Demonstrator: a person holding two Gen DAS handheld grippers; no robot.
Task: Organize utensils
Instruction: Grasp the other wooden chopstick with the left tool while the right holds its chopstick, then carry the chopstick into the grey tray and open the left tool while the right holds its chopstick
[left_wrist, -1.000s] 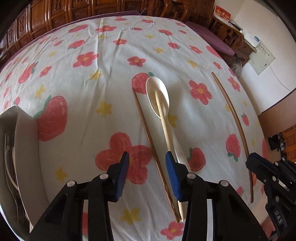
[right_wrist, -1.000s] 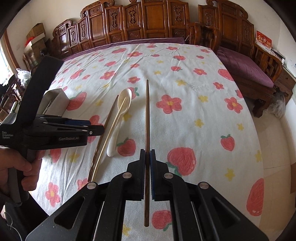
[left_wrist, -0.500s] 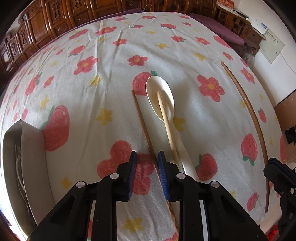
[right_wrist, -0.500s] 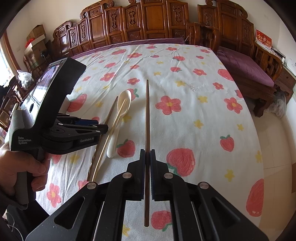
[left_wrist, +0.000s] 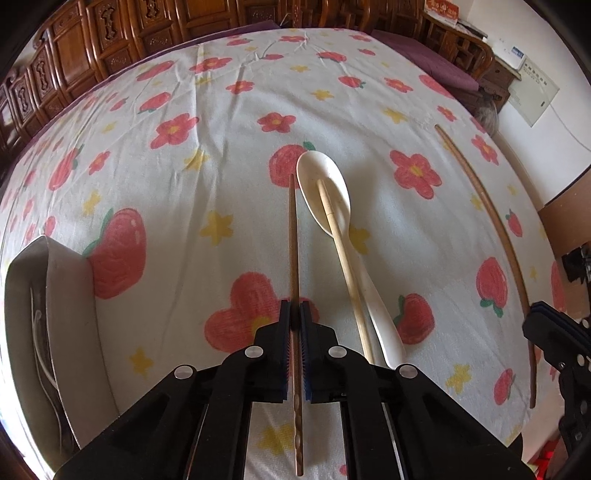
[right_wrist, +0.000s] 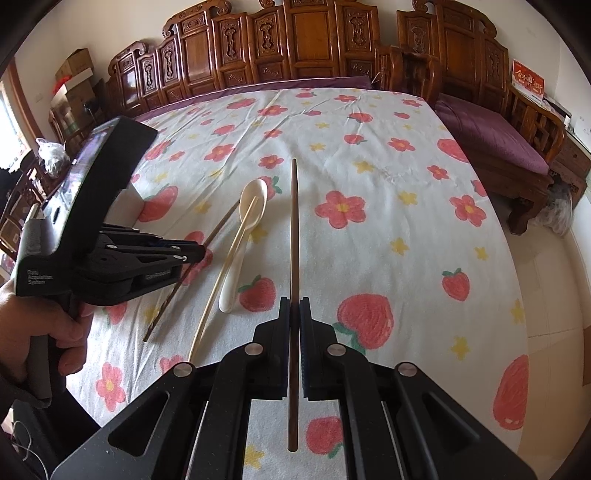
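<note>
My left gripper (left_wrist: 295, 314) is shut on a dark brown chopstick (left_wrist: 293, 236) that lies on the flowered cloth; it also shows in the right wrist view (right_wrist: 218, 230). Just right of it lie a cream spoon (left_wrist: 325, 192) and a pale bamboo chopstick (left_wrist: 341, 258) resting across the spoon's bowl. My right gripper (right_wrist: 294, 312) is shut on a second dark brown chopstick (right_wrist: 294, 229), which points straight ahead over the cloth. That chopstick shows at the right of the left wrist view (left_wrist: 491, 221).
A grey-white open container (left_wrist: 55, 314) with something thin and white inside stands at the left edge of the cloth. A carved wooden bench (right_wrist: 295, 55) runs behind the table, with a purple-cushioned seat (right_wrist: 491, 136) to the right.
My left gripper has moved left over the dark chopstick and closed on it. My right gripper stays shut on its chopstick and has not moved.
</note>
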